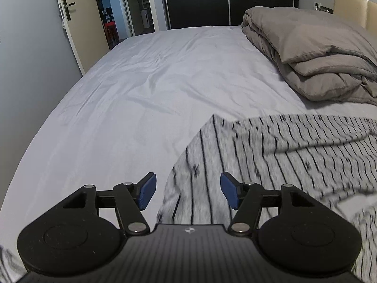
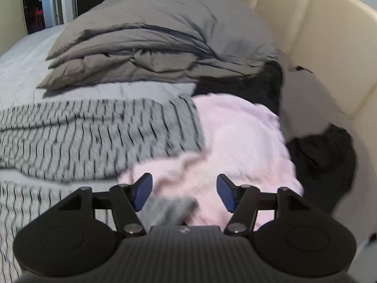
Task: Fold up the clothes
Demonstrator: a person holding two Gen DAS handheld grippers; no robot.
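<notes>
Left gripper (image 1: pixel 188 189): nearest the left wrist camera, jaws spread wide with nothing between the blue pads (image 1: pixel 148 190); it hangs over the near left edge of the striped garment.
Striped garment (image 1: pixel 282 155): grey with thin black stripes, spread rumpled on the bed from 6 o'clock out toward 3 o'clock in the left wrist view; its edge shows in the gap between the jaws, and it looks blurred.
Bed sheet (image 1: pixel 141 89): pale, lightly creased, bare from 9 o'clock up to 12 o'clock.
Folded duvet (image 1: pixel 313 54): grey-brown, stacked at 2 o'clock, apart from the striped garment.
Door (image 1: pixel 70 14): open at 11 o'clock, with a dark wardrobe front (image 1: pixel 223 0) at 12 o'clock.
Right gripper (image 2: pixel 184 191): jaws wide apart, holding nothing, poised above the pink garment.
Grey cloth bit (image 2: pixel 172 208): a blurred grey fold just in front of the gripper body; whether it belongs to the striped garment cannot be told.
Pink garment (image 2: pixel 235 136): pale pink, heaped from 6 o'clock toward the centre of the right wrist view.
Striped garment, right view (image 2: pixel 94 132): at 9 o'clock, its right edge lying over the pink garment.
Black clothes (image 2: pixel 322 160): dark pile at 3 o'clock, touching the pink garment; another dark piece (image 2: pixel 259 82) sits behind it.
Headboard (image 2: pixel 318 35): cream, padded, curving from 1 to 3 o'clock.
</notes>
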